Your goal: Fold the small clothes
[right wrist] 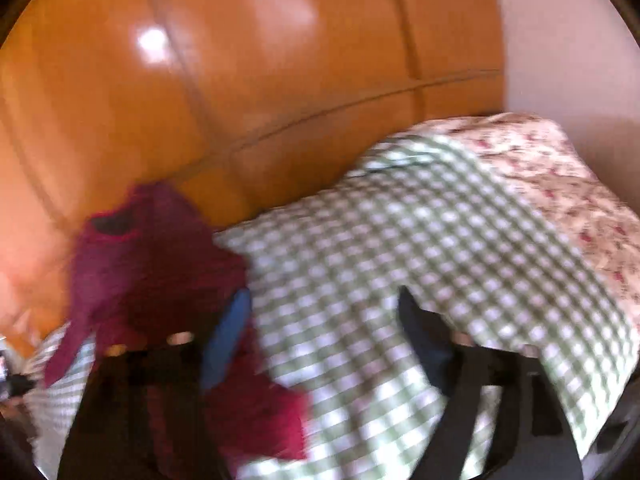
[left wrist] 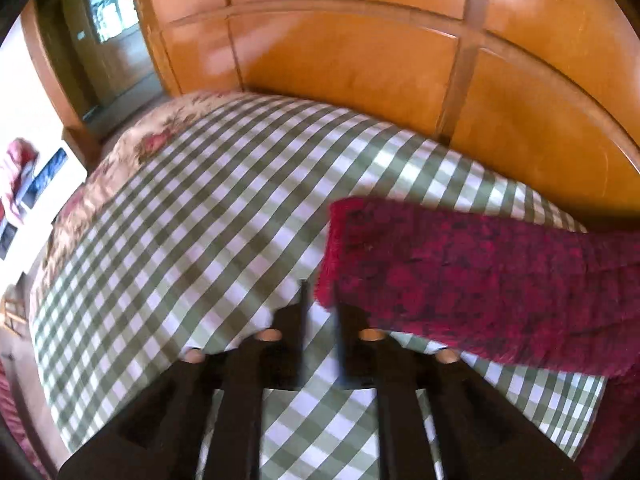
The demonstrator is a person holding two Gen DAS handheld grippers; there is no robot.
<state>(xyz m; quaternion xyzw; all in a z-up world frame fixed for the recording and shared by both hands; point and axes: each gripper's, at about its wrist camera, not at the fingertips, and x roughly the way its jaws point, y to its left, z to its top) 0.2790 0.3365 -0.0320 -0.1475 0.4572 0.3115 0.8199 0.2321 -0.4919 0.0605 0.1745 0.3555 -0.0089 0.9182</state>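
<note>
A dark red knitted garment (left wrist: 472,276) lies on the green-and-white checked cloth (left wrist: 192,216), stretching from the centre to the right edge. My left gripper (left wrist: 322,304) is nearly closed, its fingertips at the garment's left fringed corner; I cannot tell whether cloth is pinched. In the blurred right wrist view the same garment (right wrist: 152,264) is bunched at the left. My right gripper (right wrist: 320,300) is open wide, its left finger (right wrist: 226,336) lying against the red fabric and its right finger (right wrist: 424,340) over the checked cloth.
An orange wooden panelled wall (left wrist: 360,60) stands right behind the surface. A floral quilt (left wrist: 152,140) shows under the checked cloth at the far left edge, and also in the right wrist view (right wrist: 560,184). A doorway (left wrist: 108,40) is at far left.
</note>
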